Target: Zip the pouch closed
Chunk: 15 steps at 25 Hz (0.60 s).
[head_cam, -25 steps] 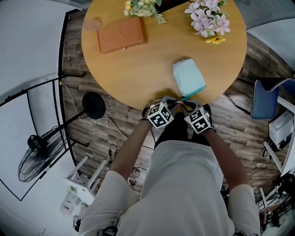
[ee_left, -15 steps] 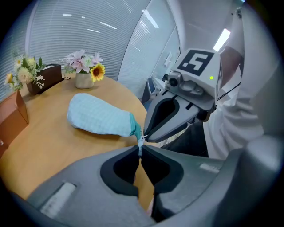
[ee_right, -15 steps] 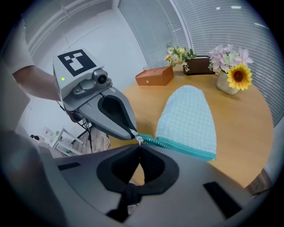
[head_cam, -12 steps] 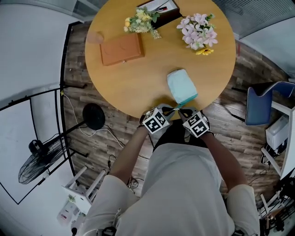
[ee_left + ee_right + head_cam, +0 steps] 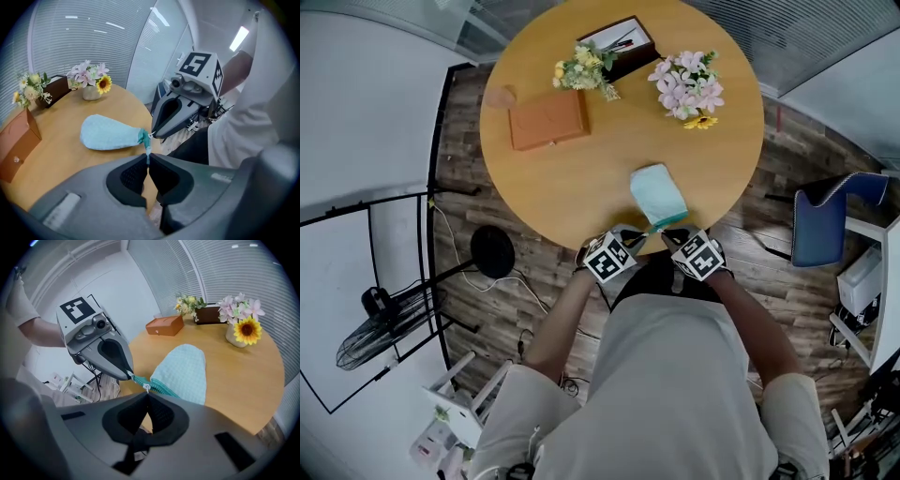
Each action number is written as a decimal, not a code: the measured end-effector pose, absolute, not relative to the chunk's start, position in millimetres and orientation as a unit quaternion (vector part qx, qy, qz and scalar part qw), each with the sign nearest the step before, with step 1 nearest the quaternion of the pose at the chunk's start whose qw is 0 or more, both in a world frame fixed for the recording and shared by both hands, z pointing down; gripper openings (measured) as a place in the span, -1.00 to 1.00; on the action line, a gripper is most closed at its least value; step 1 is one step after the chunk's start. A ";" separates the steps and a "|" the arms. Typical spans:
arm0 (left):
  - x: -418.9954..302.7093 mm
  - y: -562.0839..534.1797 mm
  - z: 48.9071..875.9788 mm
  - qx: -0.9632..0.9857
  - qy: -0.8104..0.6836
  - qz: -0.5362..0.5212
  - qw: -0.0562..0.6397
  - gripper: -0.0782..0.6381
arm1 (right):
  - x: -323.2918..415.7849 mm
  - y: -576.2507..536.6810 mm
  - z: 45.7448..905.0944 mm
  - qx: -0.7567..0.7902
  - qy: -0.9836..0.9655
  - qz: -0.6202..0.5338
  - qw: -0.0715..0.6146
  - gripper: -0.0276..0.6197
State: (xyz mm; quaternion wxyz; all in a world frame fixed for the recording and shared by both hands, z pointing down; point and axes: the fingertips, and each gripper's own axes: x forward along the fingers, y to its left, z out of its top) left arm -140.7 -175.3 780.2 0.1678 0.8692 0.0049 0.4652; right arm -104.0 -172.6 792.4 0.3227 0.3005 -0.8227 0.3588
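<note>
A light blue pouch point(image 5: 657, 194) lies on the round wooden table point(image 5: 572, 178) at its near edge, its teal zipper end toward me. My left gripper point(image 5: 148, 160) is closing tighter on the thin tab at the zipper's end point(image 5: 143, 137). Facing it, my right gripper point(image 5: 147, 397) is shut on the small zipper pull point(image 5: 146, 388). In the head view the left gripper point(image 5: 641, 232) and the right gripper point(image 5: 665, 232) meet tip to tip at the pouch's near corner. The pouch body point(image 5: 183, 371) rests on the table, with the corner raised.
On the far side of the table are an orange box point(image 5: 547, 119), a yellow flower bunch point(image 5: 578, 66), a dark box point(image 5: 623, 45) and pink flowers with a sunflower point(image 5: 682, 89). A blue chair point(image 5: 825, 220) stands on the right, a fan point(image 5: 384, 323) on the left.
Both grippers have risen a little at the table's edge, still tip to tip at the pouch's zipper end. The head view has drawn back and shows more of the table.
</note>
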 end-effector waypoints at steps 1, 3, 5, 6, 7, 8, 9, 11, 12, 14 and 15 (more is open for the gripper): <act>-140.4 -174.8 777.5 0.870 0.002 0.464 0.168 -0.71 | -103.0 -172.6 790.5 0.300 -0.824 0.358 0.321 -0.91; -139.2 -175.0 772.0 0.871 -0.007 0.462 0.167 -0.71 | -97.7 -173.4 787.4 0.305 -0.823 0.361 0.316 -0.91; -139.6 -176.4 767.5 0.872 -0.020 0.460 0.169 -0.71 | -89.4 -174.1 784.9 0.309 -0.821 0.359 0.317 -0.91; -141.1 -176.9 765.6 0.871 -0.026 0.461 0.171 -0.71 | -84.9 -174.2 783.7 0.310 -0.822 0.354 0.322 -0.91; -142.6 -177.4 763.6 0.870 -0.033 0.461 0.173 -0.71 | -80.1 -174.4 782.4 0.310 -0.822 0.349 0.326 -0.91; -143.7 -178.2 761.3 0.869 -0.040 0.461 0.175 -0.71 | -74.7 -175.2 780.7 0.310 -0.823 0.346 0.328 -0.91; -144.5 -179.5 758.6 0.869 -0.049 0.459 0.178 -0.71 | -68.8 -176.5 778.7 0.311 -0.823 0.343 0.329 -0.91; -146.6 -182.4 752.9 0.869 -0.069 0.453 0.185 -0.71 | -56.0 -179.2 774.3 0.316 -0.824 0.338 0.328 -0.91; -148.0 -183.9 750.2 0.869 -0.080 0.449 0.190 -0.71 | -49.8 -180.3 771.8 0.318 -0.824 0.335 0.328 -0.91; -150.6 -186.9 746.1 0.869 -0.106 0.438 0.205 -0.71 | -38.9 -182.1 767.1 0.321 -0.826 0.328 0.328 -0.91; -151.8 -187.8 744.9 0.868 -0.119 0.433 0.212 -0.71 | -34.4 -182.2 765.8 0.321 -0.827 0.325 0.329 -0.91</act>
